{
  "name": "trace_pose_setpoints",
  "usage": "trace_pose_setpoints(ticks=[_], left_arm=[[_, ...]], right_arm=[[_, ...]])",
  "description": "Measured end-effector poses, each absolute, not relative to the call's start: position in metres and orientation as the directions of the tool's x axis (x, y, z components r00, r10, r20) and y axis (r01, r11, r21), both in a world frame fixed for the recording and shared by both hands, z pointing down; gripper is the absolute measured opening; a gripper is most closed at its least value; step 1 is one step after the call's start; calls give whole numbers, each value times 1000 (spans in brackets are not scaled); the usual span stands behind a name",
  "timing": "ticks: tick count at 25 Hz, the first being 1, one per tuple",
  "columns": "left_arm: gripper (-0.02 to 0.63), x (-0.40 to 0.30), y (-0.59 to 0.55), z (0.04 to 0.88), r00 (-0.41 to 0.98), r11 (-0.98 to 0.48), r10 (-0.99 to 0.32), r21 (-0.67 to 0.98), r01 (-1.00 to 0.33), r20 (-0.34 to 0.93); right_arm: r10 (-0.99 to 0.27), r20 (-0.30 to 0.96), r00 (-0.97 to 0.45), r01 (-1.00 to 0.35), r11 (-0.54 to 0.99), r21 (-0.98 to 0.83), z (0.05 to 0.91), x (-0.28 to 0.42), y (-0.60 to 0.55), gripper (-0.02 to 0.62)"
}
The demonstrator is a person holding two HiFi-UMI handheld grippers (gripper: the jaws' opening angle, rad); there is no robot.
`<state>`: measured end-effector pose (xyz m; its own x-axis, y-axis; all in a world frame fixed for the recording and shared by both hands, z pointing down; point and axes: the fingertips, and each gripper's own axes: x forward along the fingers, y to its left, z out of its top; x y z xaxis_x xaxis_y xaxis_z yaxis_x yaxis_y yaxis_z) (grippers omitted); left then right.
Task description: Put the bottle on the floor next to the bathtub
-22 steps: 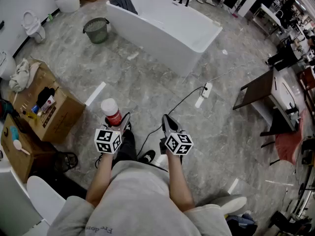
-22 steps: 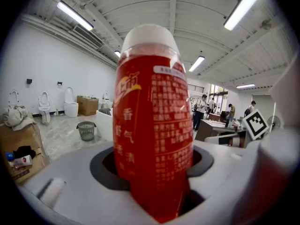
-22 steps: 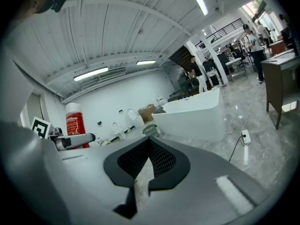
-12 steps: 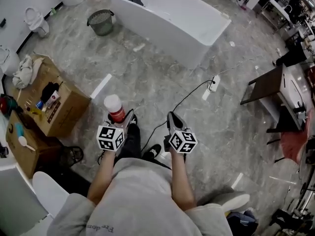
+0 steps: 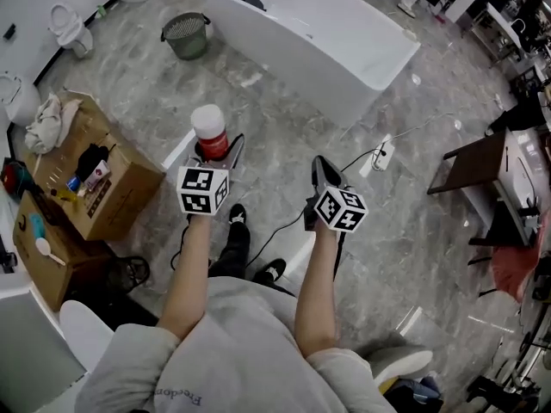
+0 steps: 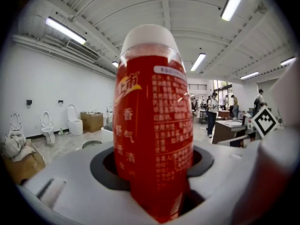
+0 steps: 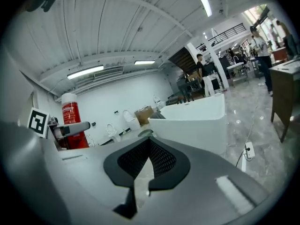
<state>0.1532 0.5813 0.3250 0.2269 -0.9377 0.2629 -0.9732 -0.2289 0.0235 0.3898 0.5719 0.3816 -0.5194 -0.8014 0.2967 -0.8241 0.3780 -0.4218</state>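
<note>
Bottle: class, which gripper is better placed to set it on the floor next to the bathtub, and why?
Left. The left gripper grips the red bottle upright, with the bathtub ahead across the floor. The right gripper is shut on nothing and would need a handover.

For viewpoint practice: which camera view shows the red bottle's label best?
The left gripper view: the bottle fills the frame, label print close up. The head view shows it small from above; the right gripper view, small at the left.
</note>
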Motion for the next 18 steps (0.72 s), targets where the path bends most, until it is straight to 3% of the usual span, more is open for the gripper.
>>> trace_pose_setpoints(ticks=[3, 6, 10, 18], left_arm=[[328, 142, 554, 306, 186, -173, -951, 73, -982, 249], [327, 140, 554, 311, 222, -219, -931, 42, -975, 288], [328, 130, 531, 326, 247, -274, -912, -40, -961, 326], [327, 105, 466, 328, 310, -321, -908, 5, -947, 282]], right_arm=[[-794, 327, -513, -832, 365, -418, 375, 366, 549, 2], [-788, 356, -503, -839, 345, -421, 388, 351, 554, 2], [-742, 452, -496, -869, 420, -262, 406, 330, 541, 2], [-774, 412, -482, -876, 434, -210, 369, 308, 468, 2]])
